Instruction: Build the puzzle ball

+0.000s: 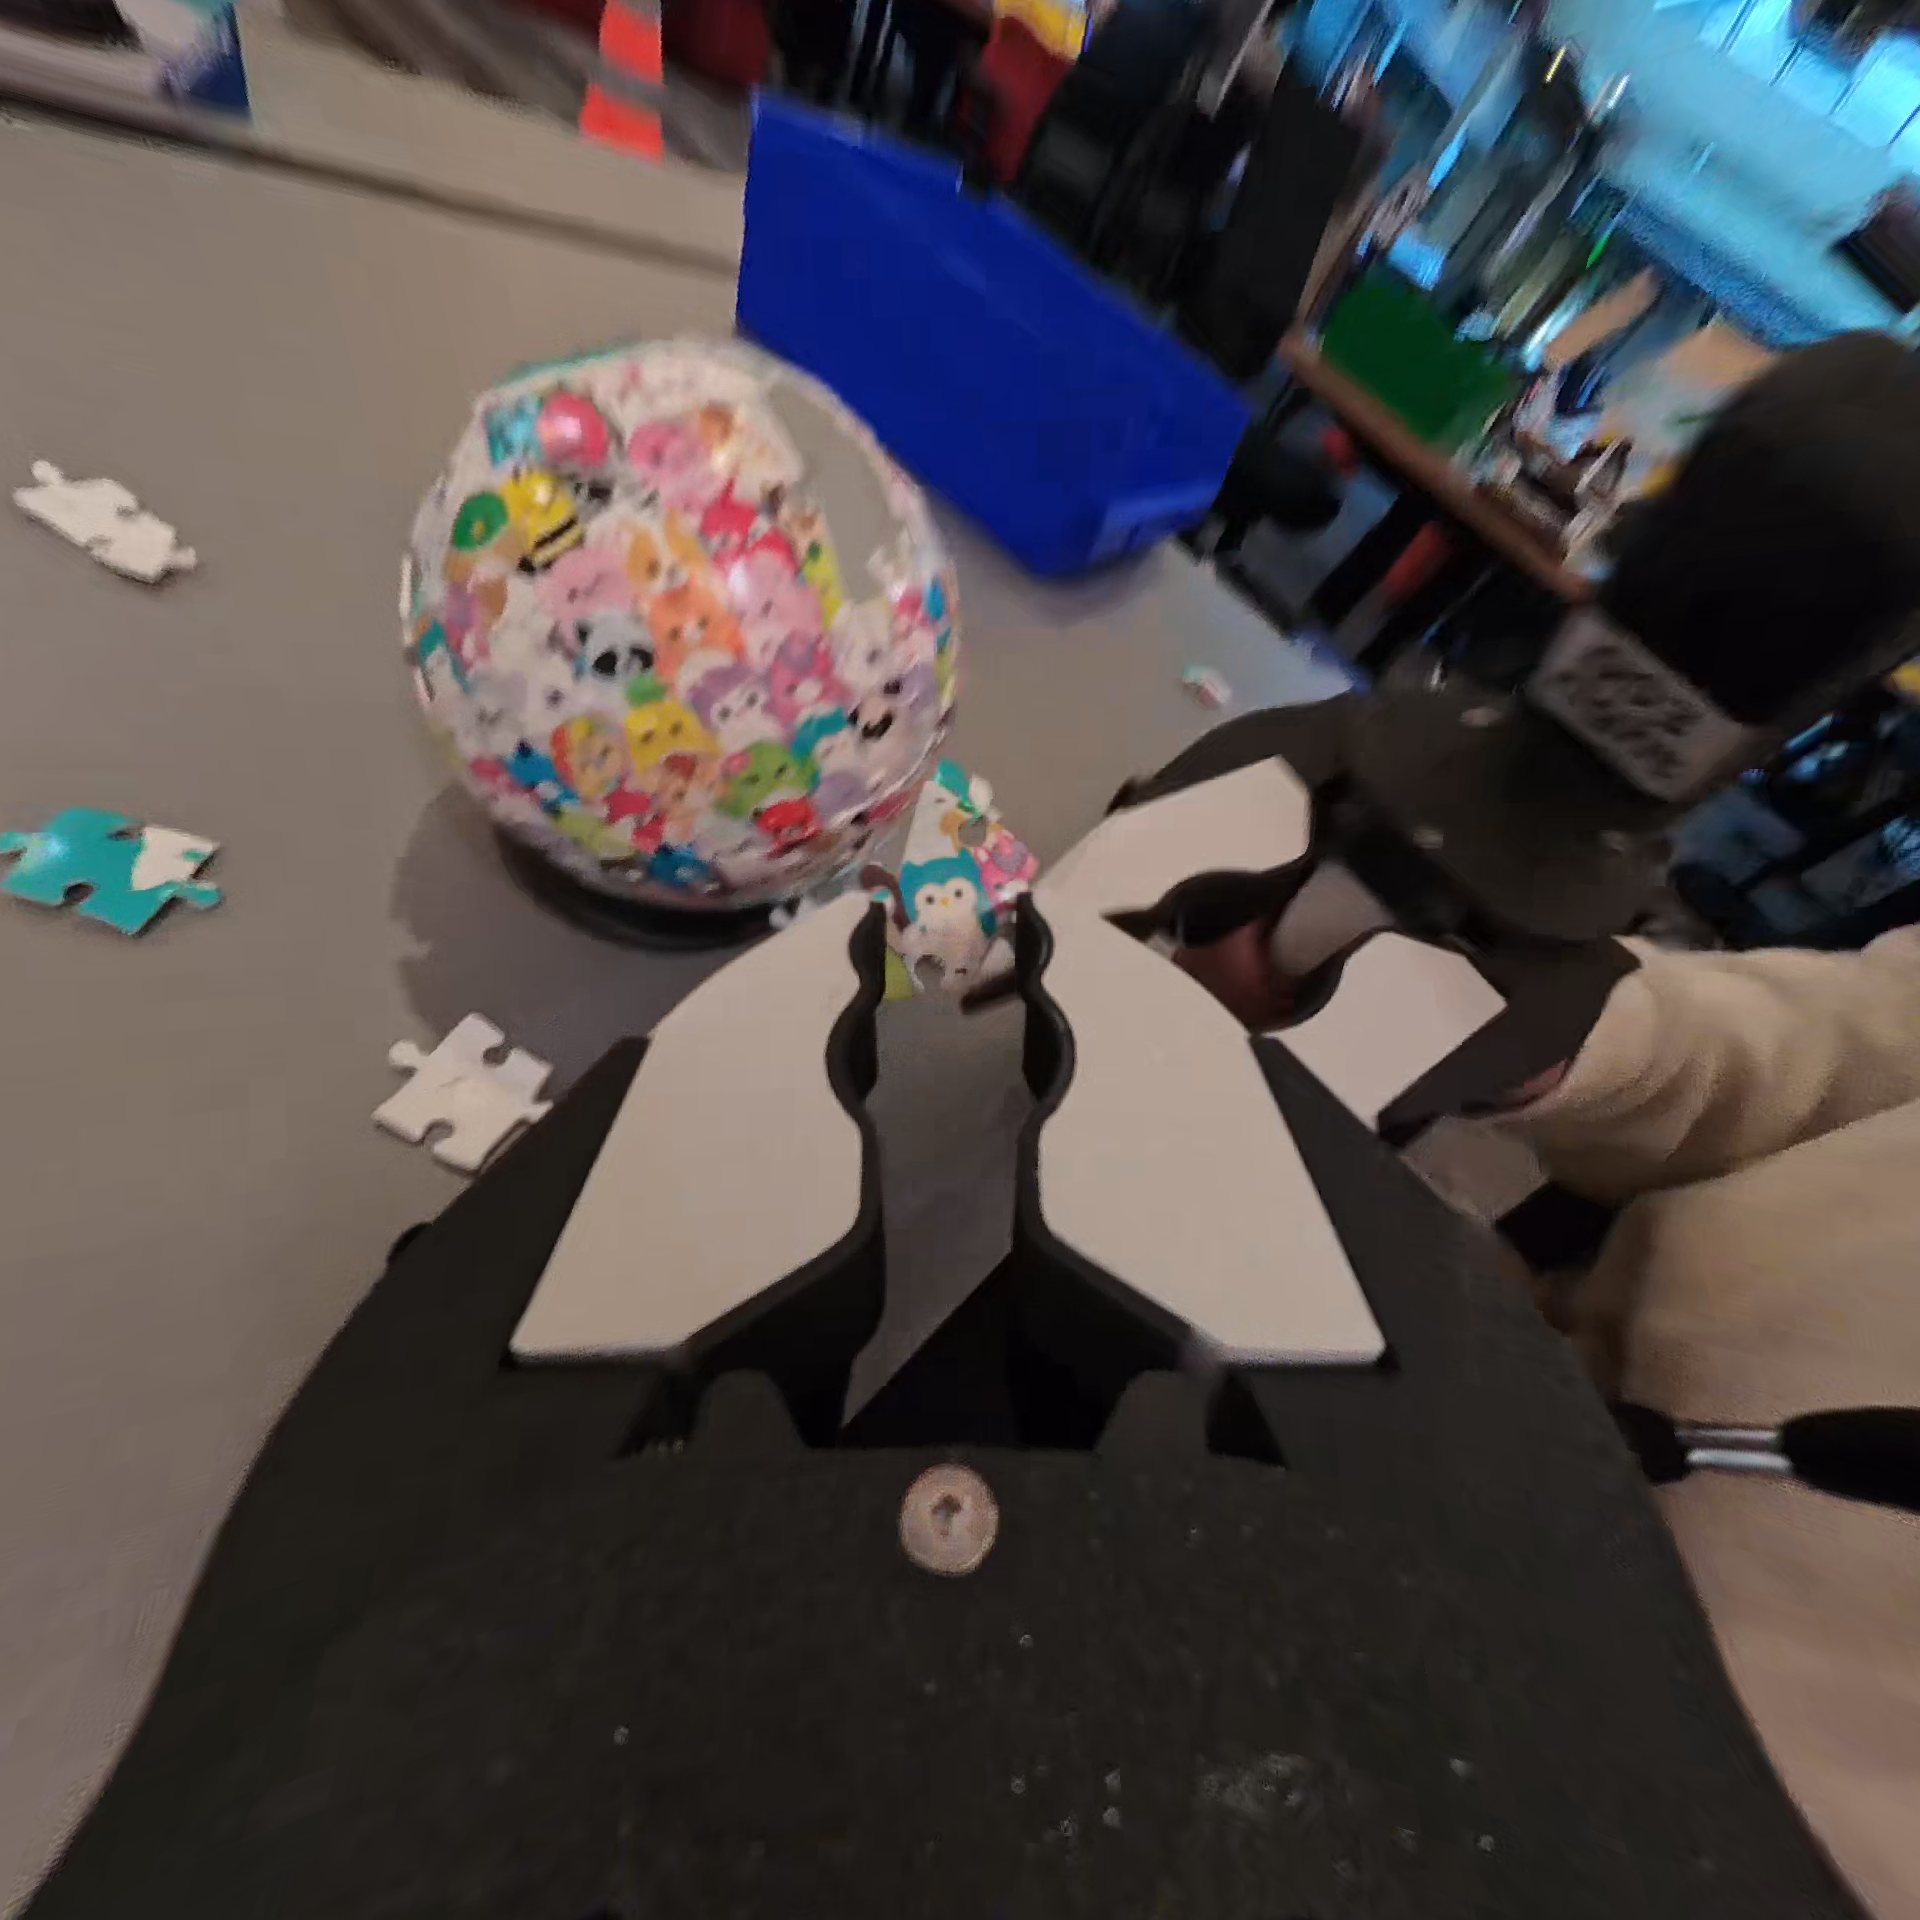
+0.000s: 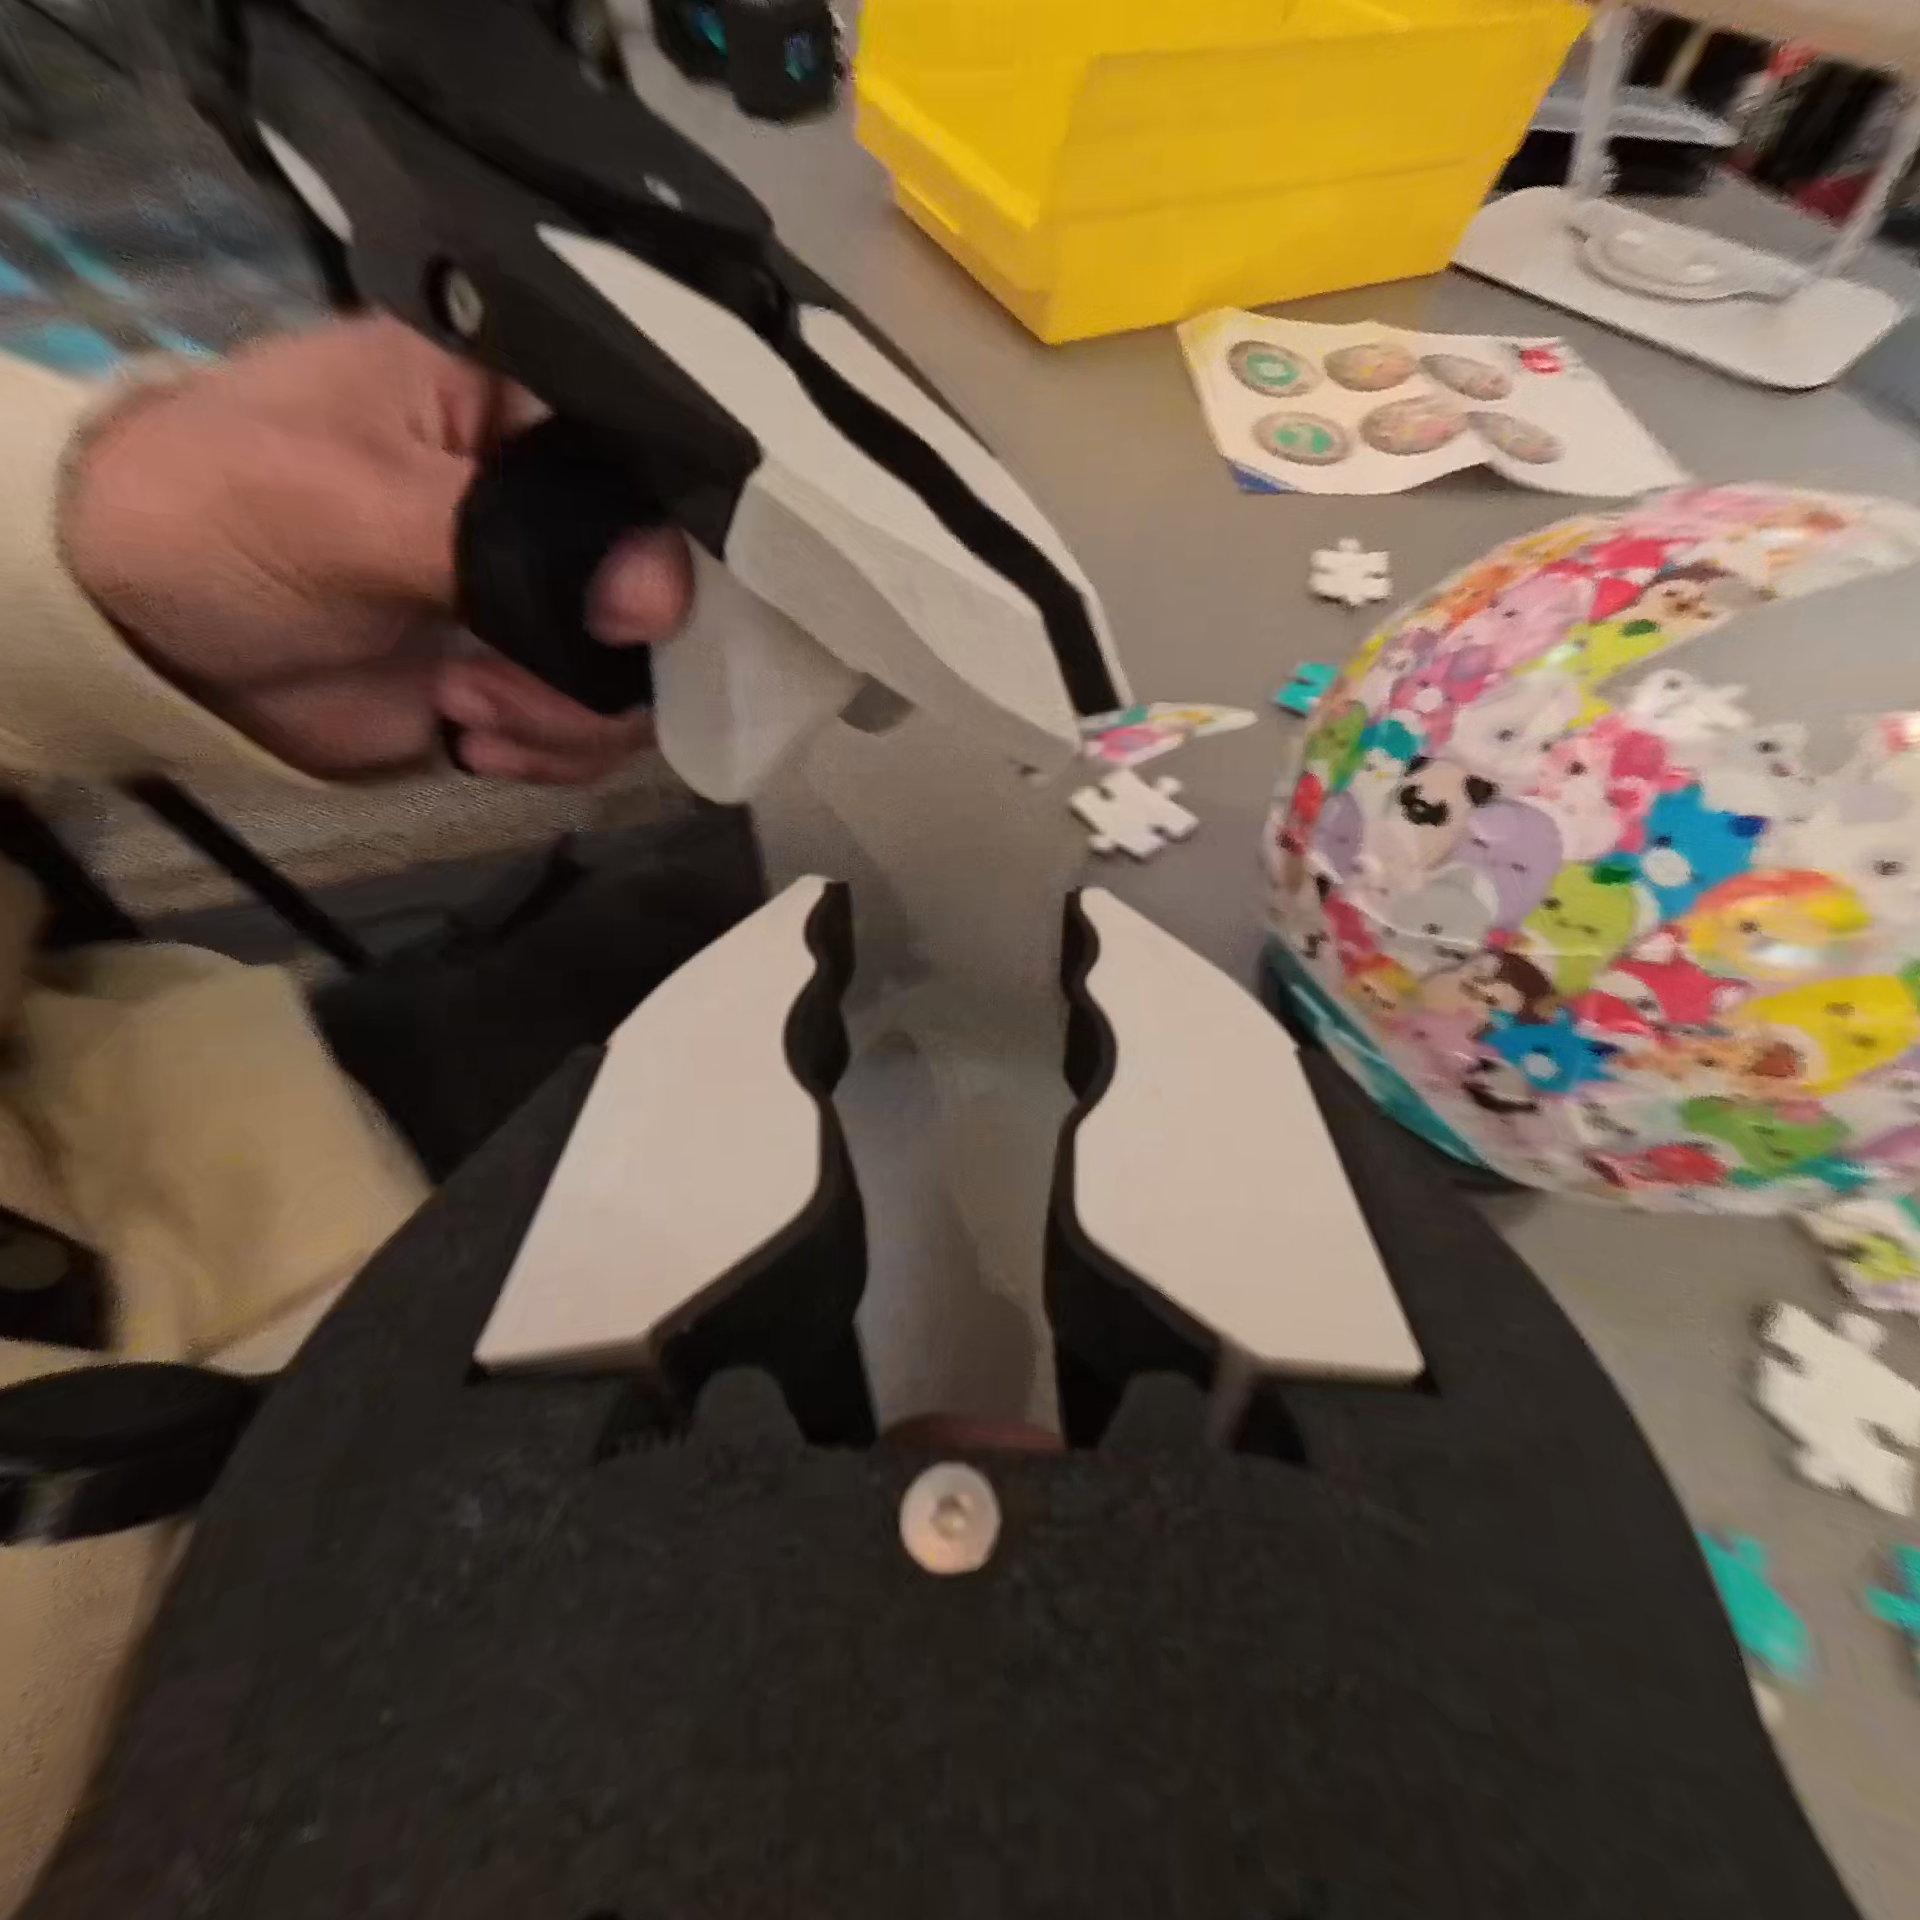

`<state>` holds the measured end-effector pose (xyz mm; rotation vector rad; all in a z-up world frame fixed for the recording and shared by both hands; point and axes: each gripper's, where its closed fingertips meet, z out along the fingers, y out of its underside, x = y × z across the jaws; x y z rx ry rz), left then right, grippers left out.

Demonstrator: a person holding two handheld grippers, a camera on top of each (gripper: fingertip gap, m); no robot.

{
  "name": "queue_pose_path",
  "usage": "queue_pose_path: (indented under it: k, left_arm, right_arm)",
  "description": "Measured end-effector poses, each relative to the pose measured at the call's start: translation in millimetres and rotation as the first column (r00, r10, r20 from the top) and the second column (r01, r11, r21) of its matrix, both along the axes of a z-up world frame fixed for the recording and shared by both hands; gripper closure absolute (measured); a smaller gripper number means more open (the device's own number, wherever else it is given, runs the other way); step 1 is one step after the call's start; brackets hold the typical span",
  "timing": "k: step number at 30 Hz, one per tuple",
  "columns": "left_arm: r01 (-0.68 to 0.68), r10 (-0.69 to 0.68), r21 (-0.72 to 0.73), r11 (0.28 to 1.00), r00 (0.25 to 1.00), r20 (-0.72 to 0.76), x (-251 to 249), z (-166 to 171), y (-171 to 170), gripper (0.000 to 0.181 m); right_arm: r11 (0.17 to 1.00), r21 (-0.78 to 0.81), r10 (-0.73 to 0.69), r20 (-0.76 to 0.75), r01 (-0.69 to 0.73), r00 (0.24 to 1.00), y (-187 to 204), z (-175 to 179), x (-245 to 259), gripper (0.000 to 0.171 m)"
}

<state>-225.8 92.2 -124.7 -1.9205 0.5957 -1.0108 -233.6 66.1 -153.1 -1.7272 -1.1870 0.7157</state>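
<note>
While the left gripper (image 1: 948,940) holds its jaws only a little apart, a colourful puzzle piece (image 1: 951,883) with a teal owl on it sits at their tips; whether the jaws actually pinch it I cannot tell through the blur; the right gripper (image 2: 956,920) keeps its jaws parted with nothing between them, only the grey tabletop (image 2: 1164,499) showing through the gap, and in the left wrist view it hangs close on the right, its tips near the same piece. Just beyond the left jaws stands the puzzle ball (image 1: 681,623), mostly built, covered in bright cartoon creatures, resting on a dark round stand (image 1: 623,914) with an open gap on its upper side; loose pieces lie around it, a white one (image 1: 462,1091) face down near the left gripper, a teal one (image 1: 109,868) further left, another white one (image 1: 104,520) beyond. Farther off sit a blue bin (image 1: 966,343), a yellow bin (image 2: 1195,156) and a printed sheet (image 2: 1423,405) lying flat beside it; a person's hand (image 2: 312,551) in a cream sleeve grips the left handle.
</note>
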Motion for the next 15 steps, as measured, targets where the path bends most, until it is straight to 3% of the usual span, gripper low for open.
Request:
queue_pose_path:
  k: [2,7,9,12,15]
  left_arm:
    - [-0.034,0.033,0.079,0.996,0.999,0.02,-0.7,12.2,-4.2,0.158]
    - [-0.092,0.105,0.298,0.95,0.994,-0.028,-10.4,38.0,-7.5,0.158]
    - [-0.085,0.101,0.316,0.945,0.994,-0.035,-6.8,39.8,-10.1,0.158]
    - [-0.091,0.113,0.327,0.941,0.992,-0.048,-7.2,38.5,-10.5,0.158]
    - [-0.101,0.126,0.34,0.935,0.991,-0.052,-7.8,39.4,-10.0,0.158]
  right_arm:
    - [0.976,-0.193,0.058,-0.205,-0.099,0.977,-12.5,22.2,-8.1,0.137]
    - [0.856,-0.458,-0.04,-0.519,-0.238,0.854,-2.9,67.9,5.0,0.139]
    - [0.837,-0.5,-0.072,-0.504,-0.223,0.861,-0.2,67.7,-1.6,0.142]
    - [0.848,-0.486,-0.079,-0.509,-0.21,0.857,-0.9,72.9,-5.3,0.166]
    - [0.841,-0.499,-0.091,-0.512,-0.21,0.854,1.3,73.0,-3.9,0.17]
